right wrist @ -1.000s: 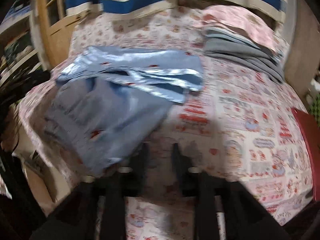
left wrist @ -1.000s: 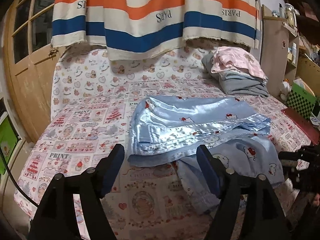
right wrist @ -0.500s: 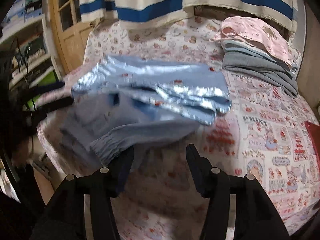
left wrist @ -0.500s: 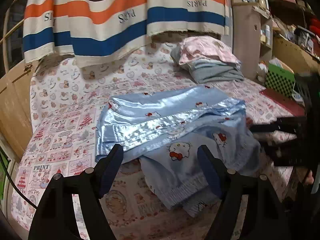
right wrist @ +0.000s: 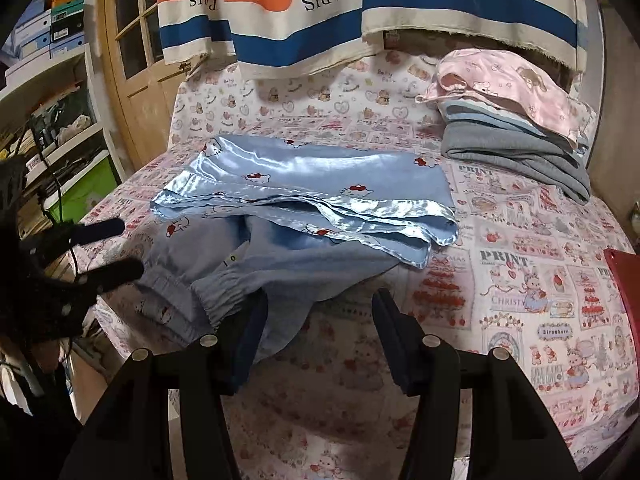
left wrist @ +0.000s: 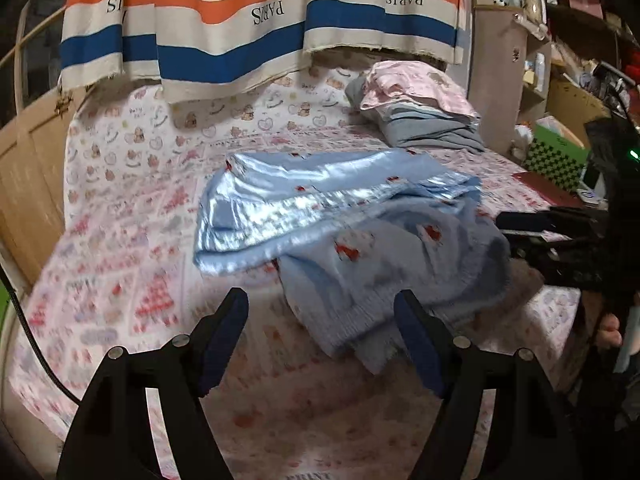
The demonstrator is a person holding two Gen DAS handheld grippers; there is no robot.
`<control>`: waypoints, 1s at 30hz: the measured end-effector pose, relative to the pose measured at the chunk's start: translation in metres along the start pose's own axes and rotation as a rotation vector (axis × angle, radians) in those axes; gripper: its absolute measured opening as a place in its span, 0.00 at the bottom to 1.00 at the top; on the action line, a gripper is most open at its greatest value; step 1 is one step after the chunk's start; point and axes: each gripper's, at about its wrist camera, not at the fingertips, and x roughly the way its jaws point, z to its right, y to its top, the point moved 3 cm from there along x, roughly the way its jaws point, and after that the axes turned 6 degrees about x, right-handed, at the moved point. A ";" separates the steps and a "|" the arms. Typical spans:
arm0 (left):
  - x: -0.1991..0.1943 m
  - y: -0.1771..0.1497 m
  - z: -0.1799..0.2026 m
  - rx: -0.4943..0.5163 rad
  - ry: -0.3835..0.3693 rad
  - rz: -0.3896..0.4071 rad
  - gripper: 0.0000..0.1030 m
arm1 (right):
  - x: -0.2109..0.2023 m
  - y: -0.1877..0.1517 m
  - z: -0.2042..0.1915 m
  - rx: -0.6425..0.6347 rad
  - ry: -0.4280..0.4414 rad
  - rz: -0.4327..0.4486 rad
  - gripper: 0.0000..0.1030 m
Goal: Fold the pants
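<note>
pants (right wrist: 288, 216) lie part-folded near the middle of the bed (right wrist: 540, 280): satin half stacked flat toward 12 o'clock, softer cuffed leg end slumped toward 6 o'clock and rumpled. folded clothes pile (right wrist: 516, 120) sits well apart at 2 o'clock.

left claw (left wrist: 320, 328): spread, nothing between the pads, hovering just short of the rumpled leg end. right claw (right wrist: 320, 320): spread, empty, its left finger just beside the elastic cuff (right wrist: 224, 292), contact not certain.

step in hand (judgement): between folds, both claws released and lining up for a fresh grab.

next move needs: each claw pinching one corner of the loose end, lifting together, carrying it toward 12 o'clock over the satin stack with edges aligned. slippery satin may slide.
</note>
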 end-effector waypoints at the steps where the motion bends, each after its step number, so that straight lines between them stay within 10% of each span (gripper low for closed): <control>1: -0.002 -0.006 0.000 -0.014 -0.009 0.002 0.72 | -0.001 -0.001 0.000 -0.002 -0.006 0.002 0.54; 5: -0.001 -0.024 -0.001 -0.082 -0.101 -0.030 0.72 | 0.001 -0.004 0.000 0.003 -0.028 0.009 0.54; 20: 0.018 -0.025 0.017 0.038 -0.004 -0.047 0.68 | -0.006 -0.005 0.011 0.114 0.004 0.102 0.55; 30: 0.024 -0.002 0.014 -0.010 -0.036 -0.009 0.12 | -0.015 -0.010 0.016 0.106 -0.025 0.144 0.58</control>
